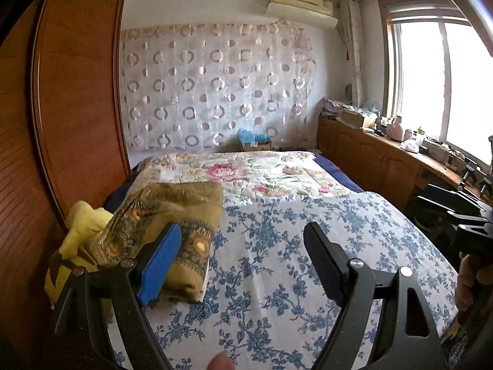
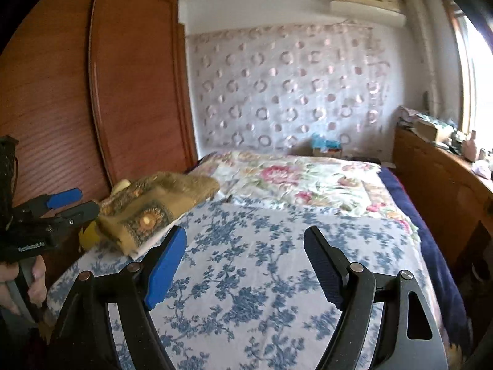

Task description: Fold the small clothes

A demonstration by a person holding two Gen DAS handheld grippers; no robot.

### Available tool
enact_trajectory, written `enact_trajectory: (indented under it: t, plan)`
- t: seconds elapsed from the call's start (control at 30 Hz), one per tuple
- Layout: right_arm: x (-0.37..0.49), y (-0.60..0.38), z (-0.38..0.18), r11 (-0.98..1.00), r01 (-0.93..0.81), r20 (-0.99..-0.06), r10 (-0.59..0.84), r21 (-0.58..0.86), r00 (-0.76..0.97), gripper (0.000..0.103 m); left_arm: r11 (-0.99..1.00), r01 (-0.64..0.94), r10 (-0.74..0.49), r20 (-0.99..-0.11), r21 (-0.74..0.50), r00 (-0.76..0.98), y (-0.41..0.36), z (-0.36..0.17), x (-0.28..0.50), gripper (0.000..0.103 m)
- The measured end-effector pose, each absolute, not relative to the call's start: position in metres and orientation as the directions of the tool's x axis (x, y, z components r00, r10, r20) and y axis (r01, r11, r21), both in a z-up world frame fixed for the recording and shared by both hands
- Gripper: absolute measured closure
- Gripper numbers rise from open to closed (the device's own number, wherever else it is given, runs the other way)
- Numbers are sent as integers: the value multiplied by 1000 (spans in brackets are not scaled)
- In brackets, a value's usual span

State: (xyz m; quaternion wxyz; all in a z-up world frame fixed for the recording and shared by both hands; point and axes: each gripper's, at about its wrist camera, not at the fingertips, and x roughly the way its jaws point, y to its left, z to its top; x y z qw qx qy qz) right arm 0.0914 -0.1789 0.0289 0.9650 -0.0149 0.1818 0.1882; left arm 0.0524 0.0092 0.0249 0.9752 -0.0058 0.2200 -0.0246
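Gaping empty, both tools (image 1: 243, 265) (image 2: 245, 265) — yellow garment (image 1: 81, 231) clearest from left wrist, folded cloth (image 1: 166, 215) beside.

Sunlit bedroom: wooden wardrobe (image 1: 77, 92), circle-patterned curtain (image 1: 215, 86), bright window (image 1: 431, 77).

A folded cloth (image 1: 172, 212) lay on the bed (image 1: 277, 246) at its left edge. A wardrobe (image 1: 77, 92) stood left of it. A counter (image 1: 385, 154) ran along the right.
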Motion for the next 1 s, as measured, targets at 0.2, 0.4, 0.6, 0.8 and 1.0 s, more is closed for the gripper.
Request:
enact_trajectory:
  t: [0.2, 0.4, 0.6, 0.8, 1.0]
  plan:
    - [76, -181, 25, 945, -326, -319, 320, 35, 892, 23, 999, 34, -44, -422, -31, 906, 3, 33, 47, 21]
    - [77, -174, 16, 952, -306, -305, 300, 31, 904, 23, 998, 46, -55, -424, -32, 904, -1, 31, 46, 21]
    - [78, -177, 17, 953, -302, -307, 298, 34, 904, 23, 998, 43, -54, -423, -36, 905, -3, 31, 45, 21]
    - [78, -183, 20, 954, -299, -302, 295, 34, 906, 23, 999, 38, -49, -418, -34, 907, -4, 31, 44, 21]
    - [78, -188, 21, 954, -297, -299, 293, 34, 908, 23, 999, 35, -47, -415, -35, 909, -2, 33, 44, 21]
